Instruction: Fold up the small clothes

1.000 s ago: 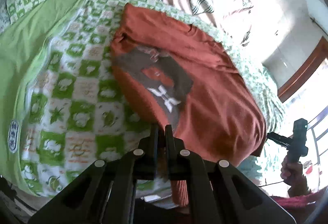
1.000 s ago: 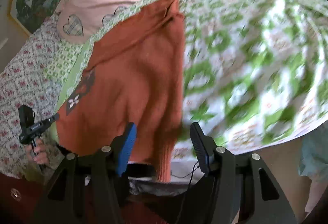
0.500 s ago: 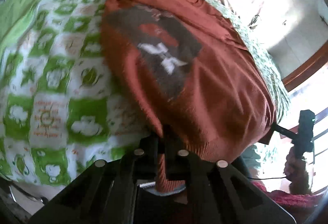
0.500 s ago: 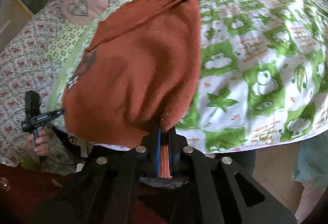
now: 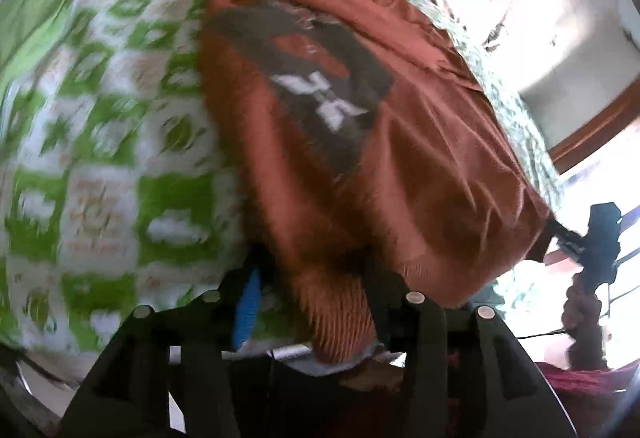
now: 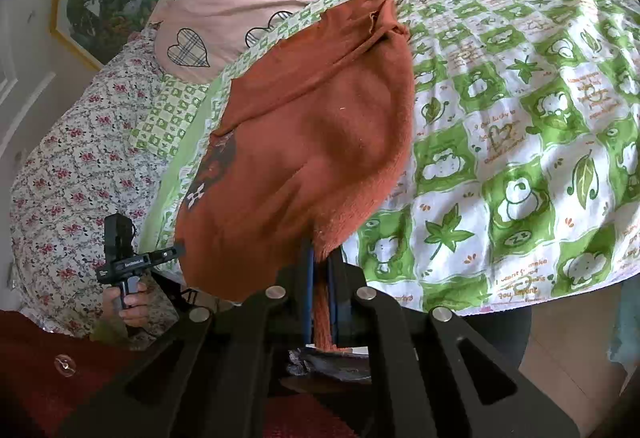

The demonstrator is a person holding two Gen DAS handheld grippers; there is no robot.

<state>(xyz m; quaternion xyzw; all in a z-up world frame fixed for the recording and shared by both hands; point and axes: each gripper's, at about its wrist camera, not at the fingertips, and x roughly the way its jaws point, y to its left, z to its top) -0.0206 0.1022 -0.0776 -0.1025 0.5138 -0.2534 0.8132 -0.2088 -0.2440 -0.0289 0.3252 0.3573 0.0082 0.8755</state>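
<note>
Sweater [image 6: 304,157], white "X" motif [image 5: 324,99]

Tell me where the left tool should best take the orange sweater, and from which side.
Grip the ribbed hem at the near left corner of the sweater. It hangs off the edge of the bed cover, so both faces are free. Come from the near side: the open left tool has that hem between its fingers. The right tool is shut on the hem's other corner.
</note>
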